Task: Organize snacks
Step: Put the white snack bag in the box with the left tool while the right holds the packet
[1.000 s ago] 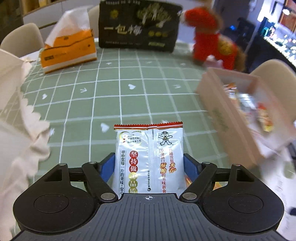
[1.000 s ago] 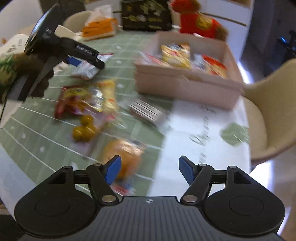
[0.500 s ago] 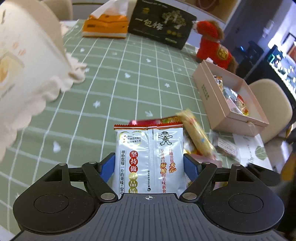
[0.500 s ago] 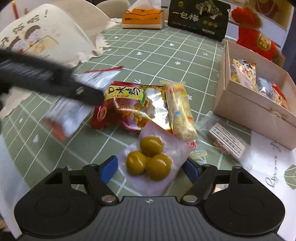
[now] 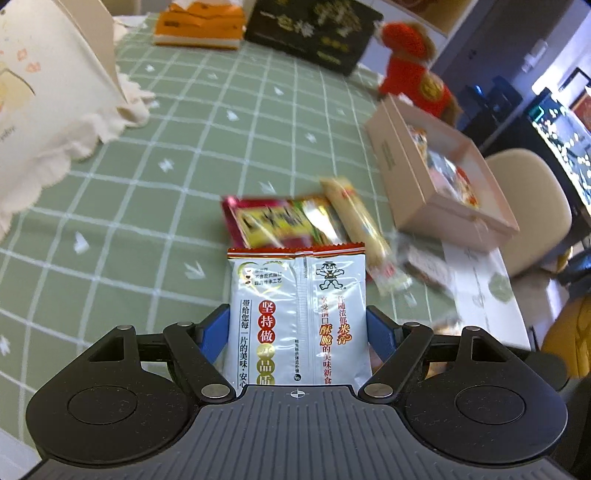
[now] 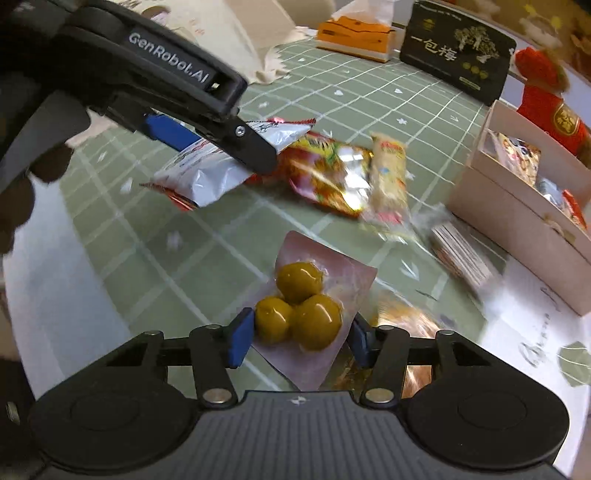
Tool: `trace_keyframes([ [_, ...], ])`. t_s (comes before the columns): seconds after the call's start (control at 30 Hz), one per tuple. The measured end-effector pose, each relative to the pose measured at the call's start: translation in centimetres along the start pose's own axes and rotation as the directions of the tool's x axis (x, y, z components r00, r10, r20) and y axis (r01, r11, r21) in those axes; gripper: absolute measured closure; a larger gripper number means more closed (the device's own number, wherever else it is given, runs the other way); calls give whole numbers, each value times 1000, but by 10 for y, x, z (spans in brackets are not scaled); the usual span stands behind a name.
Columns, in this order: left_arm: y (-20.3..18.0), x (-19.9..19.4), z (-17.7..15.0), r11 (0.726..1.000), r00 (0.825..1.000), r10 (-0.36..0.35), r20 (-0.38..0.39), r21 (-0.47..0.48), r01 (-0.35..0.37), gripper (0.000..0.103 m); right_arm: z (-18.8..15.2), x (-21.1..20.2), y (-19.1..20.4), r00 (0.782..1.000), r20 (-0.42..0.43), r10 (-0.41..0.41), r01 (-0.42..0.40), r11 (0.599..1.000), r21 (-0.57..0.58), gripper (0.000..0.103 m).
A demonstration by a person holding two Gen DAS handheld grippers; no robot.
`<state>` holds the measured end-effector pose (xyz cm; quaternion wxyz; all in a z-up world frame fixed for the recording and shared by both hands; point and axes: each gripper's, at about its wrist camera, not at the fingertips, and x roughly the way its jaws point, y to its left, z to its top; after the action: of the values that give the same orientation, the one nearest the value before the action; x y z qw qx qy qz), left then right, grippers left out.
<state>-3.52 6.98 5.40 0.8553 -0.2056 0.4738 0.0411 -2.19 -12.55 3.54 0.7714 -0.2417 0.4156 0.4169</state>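
My left gripper [image 5: 297,328] is shut on a white rice-cracker packet [image 5: 297,314] and holds it above the green checked tablecloth; it also shows in the right wrist view [image 6: 207,173]. My right gripper [image 6: 297,341] has its jaws closed against a clear pouch of three green olives [image 6: 299,306]. A red snack bag [image 6: 325,177] and a pale yellow bar [image 6: 388,177] lie beyond. The beige box [image 5: 436,177] at the right holds several snacks.
An orange snack packet [image 6: 402,321] and a small striped packet [image 6: 461,254] lie near the box. A cloth bag [image 5: 44,92], an orange tissue box [image 5: 199,26], a black box [image 5: 314,29] and a red plush toy [image 5: 413,74] stand further back. A chair [image 5: 532,206] is at the right.
My right gripper has come down and closed its jaws on the olive pouch. My left gripper has moved toward the snack pile with the cracker packet.
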Motion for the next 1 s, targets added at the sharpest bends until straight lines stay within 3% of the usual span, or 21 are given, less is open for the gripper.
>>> trace_keyframes([
  [0.13, -12, 8, -14, 1000, 1000, -9, -28, -11, 8, 21, -10, -6, -15, 992, -9, -124, 124, 992, 18, 23],
  [0.3, -26, 11, -25, 999, 999, 24, -41, 26, -22, 21, -19, -16, -31, 995, -4, -101, 100, 977, 189, 23],
  [0.4, -26, 11, -29, 997, 997, 67, -43, 45, -65, 21, -27, -16, -38, 998, 11, -66, 58, 932, 358, 22],
  [0.47, -22, 13, -30, 997, 996, 76, -53, 33, -75, 21, -30, -13, -37, 997, 28, -65, 48, 913, 406, 18],
  [0.7, -19, 15, -32, 995, 994, 90, -70, 50, -86, 21, -19, 10, -10, 983, 24, -180, 162, 929, 332, 4],
  [0.8, -18, 15, -32, 995, 994, 86, -69, 48, -83, 21, -16, 13, -12, 981, 37, -188, 165, 927, 338, 2],
  [0.9, -18, 15, -33, 996, 994, 83, -65, 45, -80, 21, -12, 14, -15, 985, 21, -174, 158, 934, 321, 3],
  [1.0, -19, 15, -33, 995, 994, 89, -62, 46, -86, 21, -13, 8, -13, 989, 26, -147, 134, 951, 278, 17],
])
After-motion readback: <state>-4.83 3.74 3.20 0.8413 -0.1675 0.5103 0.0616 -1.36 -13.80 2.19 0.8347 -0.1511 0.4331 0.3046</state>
